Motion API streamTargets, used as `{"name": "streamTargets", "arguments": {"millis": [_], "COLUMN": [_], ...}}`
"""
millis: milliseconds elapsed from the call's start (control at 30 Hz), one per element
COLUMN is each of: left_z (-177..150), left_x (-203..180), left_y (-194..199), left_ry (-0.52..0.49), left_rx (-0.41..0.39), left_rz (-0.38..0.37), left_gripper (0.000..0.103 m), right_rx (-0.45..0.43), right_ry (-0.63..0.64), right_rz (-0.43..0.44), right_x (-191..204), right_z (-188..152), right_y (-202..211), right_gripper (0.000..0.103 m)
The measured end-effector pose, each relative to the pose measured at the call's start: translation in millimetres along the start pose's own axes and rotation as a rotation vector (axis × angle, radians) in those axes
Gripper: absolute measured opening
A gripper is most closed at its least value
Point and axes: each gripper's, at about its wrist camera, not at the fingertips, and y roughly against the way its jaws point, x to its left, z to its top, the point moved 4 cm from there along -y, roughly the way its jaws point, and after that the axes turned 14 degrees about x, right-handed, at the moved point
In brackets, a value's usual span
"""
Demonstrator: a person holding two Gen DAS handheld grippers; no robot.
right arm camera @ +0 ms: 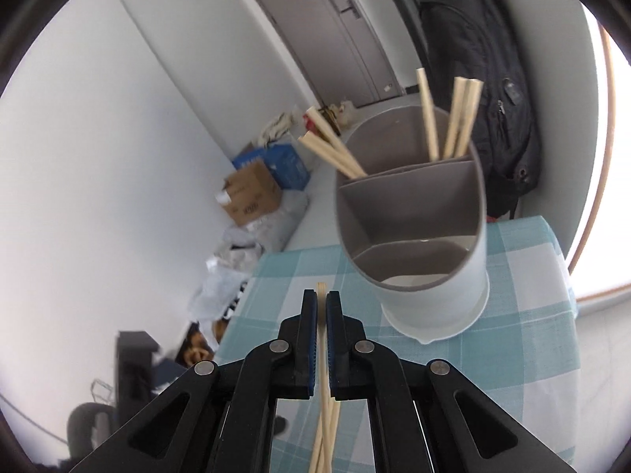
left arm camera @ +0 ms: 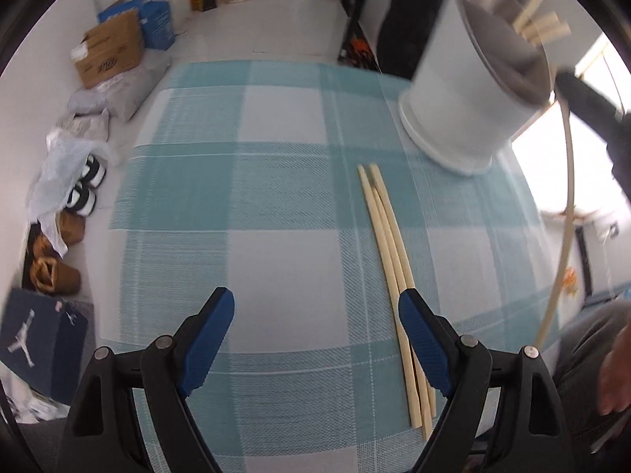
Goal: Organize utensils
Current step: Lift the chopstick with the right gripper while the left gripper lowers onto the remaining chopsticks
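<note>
Three pale wooden chopsticks (left arm camera: 384, 244) lie side by side on the teal-checked tablecloth (left arm camera: 236, 197). My left gripper (left arm camera: 315, 307) hovers open above the cloth, its right finger (left arm camera: 424, 347) over the near ends of these sticks. A white utensil holder (left arm camera: 461, 94) stands at the far right with chopsticks in it. In the right wrist view my right gripper (right arm camera: 322, 295) is shut on a few chopsticks (right arm camera: 324, 414), lifted in front of the holder (right arm camera: 434, 287). The holder has three grey compartments, and several chopsticks (right arm camera: 453, 126) lean in the rear one.
Cardboard boxes (left arm camera: 108, 49), plastic bags and shoes (left arm camera: 84, 185) line the floor left of the table. A black backpack (right arm camera: 481, 90) hangs behind the holder. A person's hand (left arm camera: 615, 374) shows at the lower right. A long pale stick (left arm camera: 564, 216) hangs past the table's right edge.
</note>
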Motion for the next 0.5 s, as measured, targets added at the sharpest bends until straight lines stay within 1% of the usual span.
{"name": "streamTargets", "arguments": {"millis": [100,200,267,367,500], "left_z": [-6.2,-11.9,-15.6,-16.3,-10.2], "left_x": [-10.4,-9.3,-9.0,-7.3,-6.9], "left_y": [-5.6,-12.2,-9.4,-5.6,-7.0], "left_ry": [-0.039,-0.036,-0.04,-0.014,0.013], "left_rx": [0.016,0.043,0.036,0.051,0.053], "left_rz": [0.036,0.082,0.109,0.104,0.119], "left_gripper": [0.082,0.082,0.082,0.082,0.082], "right_rx": [-0.015,-0.023,-0.031,-0.036,-0.054], "right_ry": [-0.033,-0.047,-0.046,-0.021,-0.008], "right_rz": [0.025,0.041,0.046,0.023,-0.014], "right_x": [-12.4,-18.2,-19.3,-15.1,-13.1], "right_z": [-1.8,-1.9,-0.9,-5.6,-9.0], "right_y": [8.9,13.6,17.8,22.9,24.2], "right_gripper": [0.003,0.003,0.004,0.004,0.004]}}
